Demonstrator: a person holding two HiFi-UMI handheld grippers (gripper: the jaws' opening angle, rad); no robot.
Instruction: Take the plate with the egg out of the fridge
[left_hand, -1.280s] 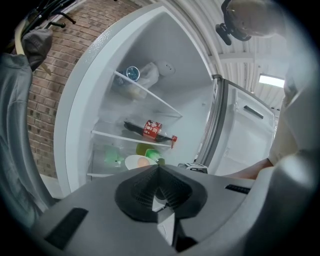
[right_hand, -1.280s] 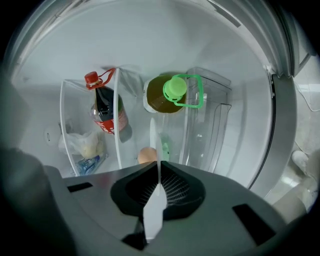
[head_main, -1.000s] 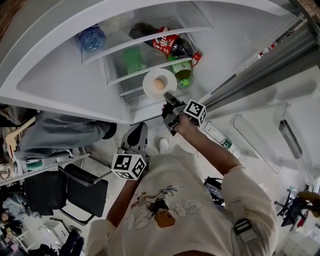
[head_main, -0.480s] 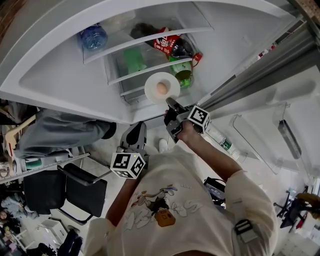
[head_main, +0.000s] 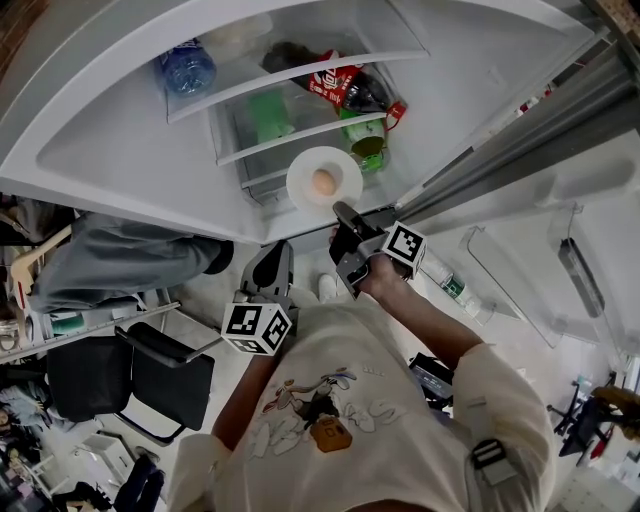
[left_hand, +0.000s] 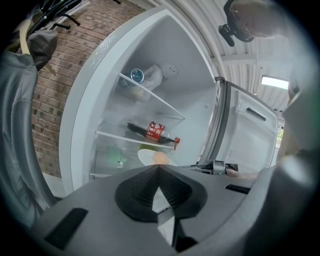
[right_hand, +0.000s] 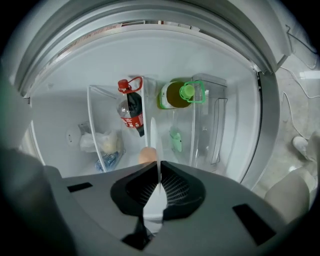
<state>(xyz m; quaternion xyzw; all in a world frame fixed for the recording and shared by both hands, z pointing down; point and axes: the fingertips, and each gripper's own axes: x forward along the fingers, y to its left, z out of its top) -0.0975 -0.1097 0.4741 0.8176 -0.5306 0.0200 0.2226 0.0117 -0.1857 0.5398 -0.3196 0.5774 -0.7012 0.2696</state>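
**Drawing the egg plate out past the shelf edge**

Pulling back toward the person's chest, the right claw (head_main: 340, 212) is carrying the round white plate (head_main: 303, 172) out of the open white fridge (head_main: 120, 150). Its jaws are pinching the near rim, nearly closed, with only the thin plate edge between them. In the right gripper view that edge is showing as a narrow white line rising from the claw tips (right_hand: 159, 172). The brown egg (head_main: 323, 182) is sitting on the plate just beyond the tips.

Compared with a second ago, the right claw's marker cube is sitting lower and closer to the body, and the plate is looking slightly larger and further out from the shelves. I judge the lift-off from the shelf to be finished and the withdrawal to be well under way. The plate is likely still crossing the fridge opening rather than fully outside it.

Beyond the plate, the red-labelled dark cola bottle (head_main: 340, 90) and the green-capped bottle of yellow liquid (right_hand: 177, 95) are lying on the shelves, well ahead of the claw.

The left claw (head_main: 270, 272) is hanging low beside the body, its jaws closed together on nothing (left_hand: 158, 172), much as it was earlier.

The egg is resting loose, so any tilt of the plate may be risking a roll.
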